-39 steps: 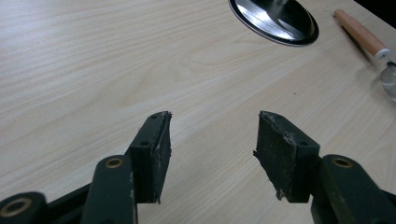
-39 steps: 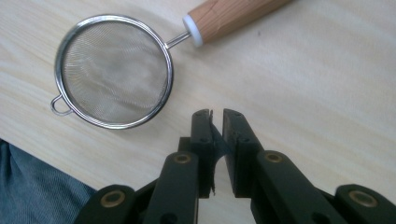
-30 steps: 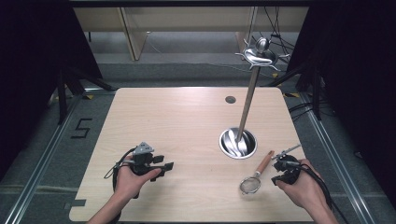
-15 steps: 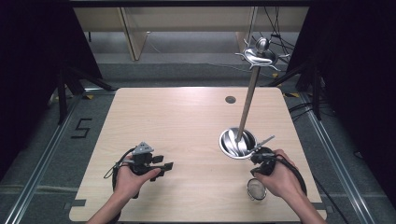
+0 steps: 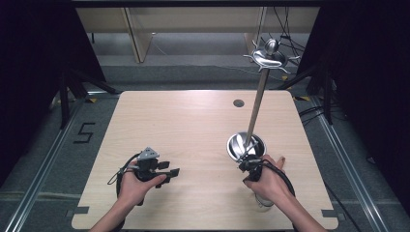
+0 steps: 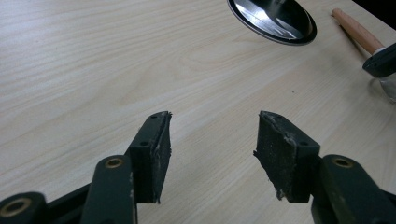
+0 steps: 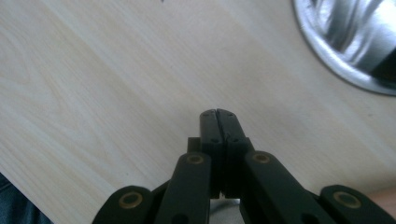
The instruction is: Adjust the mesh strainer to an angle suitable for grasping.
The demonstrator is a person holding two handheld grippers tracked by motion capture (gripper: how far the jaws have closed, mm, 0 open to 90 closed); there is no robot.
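Observation:
My left gripper [image 5: 170, 168] rests on the table at the near left, held by a hand. Its jaws are open with only bare wood between them [image 6: 212, 116]. My right gripper [image 5: 245, 162] sits just in front of the round polished base [image 5: 240, 143] of a metal stand, pointing at it. Its jaws are shut together with nothing in them [image 7: 218, 112]. A small strainer lies under the right hand: its mesh bowl [image 5: 263, 200] peeks out near the wrist, and its wooden handle [image 5: 281, 158] shows past the hand. That handle [image 6: 357, 35] also appears in the left gripper view.
The stand's thin pole [image 5: 256, 108] leans up to a hooked top piece [image 5: 270, 57] beyond the table's far edge. Its base [image 6: 273, 18] [image 7: 355, 37] is shiny. A dark round grommet [image 5: 239, 103] sits near the far edge of the table [image 5: 183, 125].
The right hand has moved left across the strainer, up to the stand's base, and now covers most of the strainer. The left hand has stayed put.

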